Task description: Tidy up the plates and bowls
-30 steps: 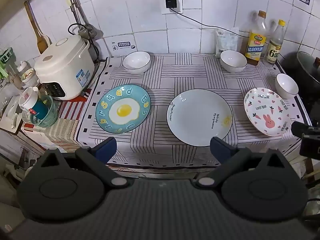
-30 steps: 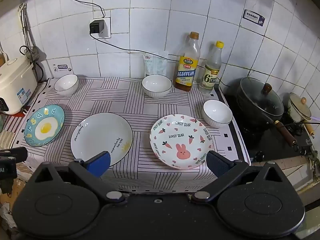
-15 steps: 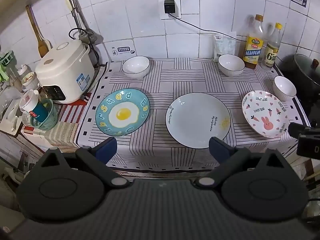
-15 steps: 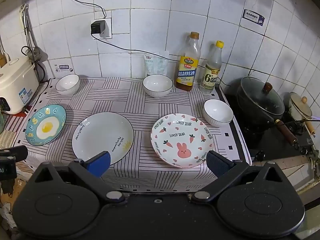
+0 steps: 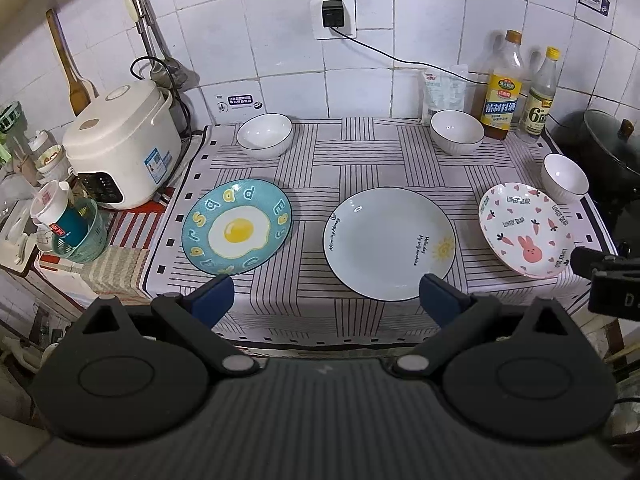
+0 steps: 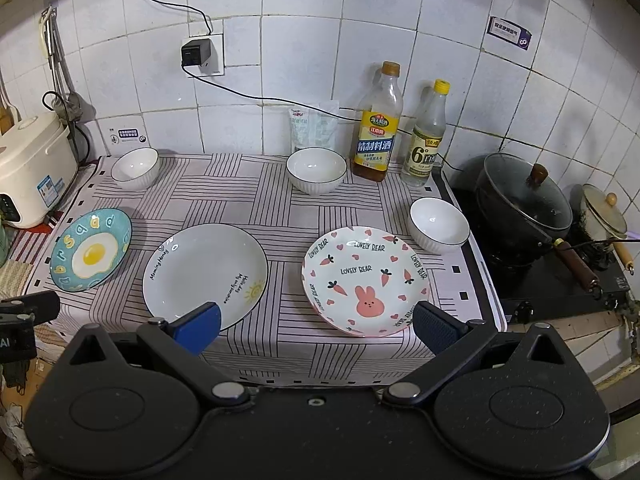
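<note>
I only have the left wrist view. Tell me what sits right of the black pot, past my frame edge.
Observer: A small cream lidded pot stands just right of the black pot.
Operator: Report the black pot's handle.
Observer: Its wooden handle points to the front right, away from the plates.
Operator: Now give me the right hand-held gripper.
Observer: The right hand-held gripper is open and empty, in front of the rabbit plate.

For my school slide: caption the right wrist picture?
Open right gripper hovering before bunny plate and white plate.
</note>
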Available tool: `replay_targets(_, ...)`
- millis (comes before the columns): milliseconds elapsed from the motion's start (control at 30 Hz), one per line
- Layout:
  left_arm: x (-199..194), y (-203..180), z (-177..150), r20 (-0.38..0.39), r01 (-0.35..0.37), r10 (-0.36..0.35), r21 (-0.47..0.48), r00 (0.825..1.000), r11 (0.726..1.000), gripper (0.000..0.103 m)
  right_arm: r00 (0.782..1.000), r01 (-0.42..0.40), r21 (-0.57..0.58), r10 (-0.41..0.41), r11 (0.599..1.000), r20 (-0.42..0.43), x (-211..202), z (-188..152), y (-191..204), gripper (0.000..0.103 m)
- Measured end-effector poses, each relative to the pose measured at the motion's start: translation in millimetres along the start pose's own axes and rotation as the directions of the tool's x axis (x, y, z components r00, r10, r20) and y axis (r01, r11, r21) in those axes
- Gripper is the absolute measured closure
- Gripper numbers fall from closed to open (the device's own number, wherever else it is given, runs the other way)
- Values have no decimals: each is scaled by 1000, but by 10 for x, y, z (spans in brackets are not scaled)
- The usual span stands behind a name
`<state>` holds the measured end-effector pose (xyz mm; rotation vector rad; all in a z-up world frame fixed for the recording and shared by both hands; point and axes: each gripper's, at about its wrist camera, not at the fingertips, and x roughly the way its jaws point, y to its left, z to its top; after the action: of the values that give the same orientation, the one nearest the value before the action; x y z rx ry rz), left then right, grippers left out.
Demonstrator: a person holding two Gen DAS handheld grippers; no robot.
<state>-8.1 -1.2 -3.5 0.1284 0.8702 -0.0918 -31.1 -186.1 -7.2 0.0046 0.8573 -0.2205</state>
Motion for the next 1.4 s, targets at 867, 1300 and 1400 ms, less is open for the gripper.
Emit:
replay_targets(867,83,-20,-5,-11,0,0,8,1000,1000,3,1000,2,-9,-2,1000,13,48,-19,21,0)
replay_targets(1300,55,-31,-37,-18,11,-11,1,1000,1000,3,1000,9,-5,-9,1000,18,23,-44,-17,0)
replay_targets(1400,48,-31,-40,-17,11,-11,-1,1000,1000,3,1000,8,-4,-8,1000,17,26,-43,-20,0)
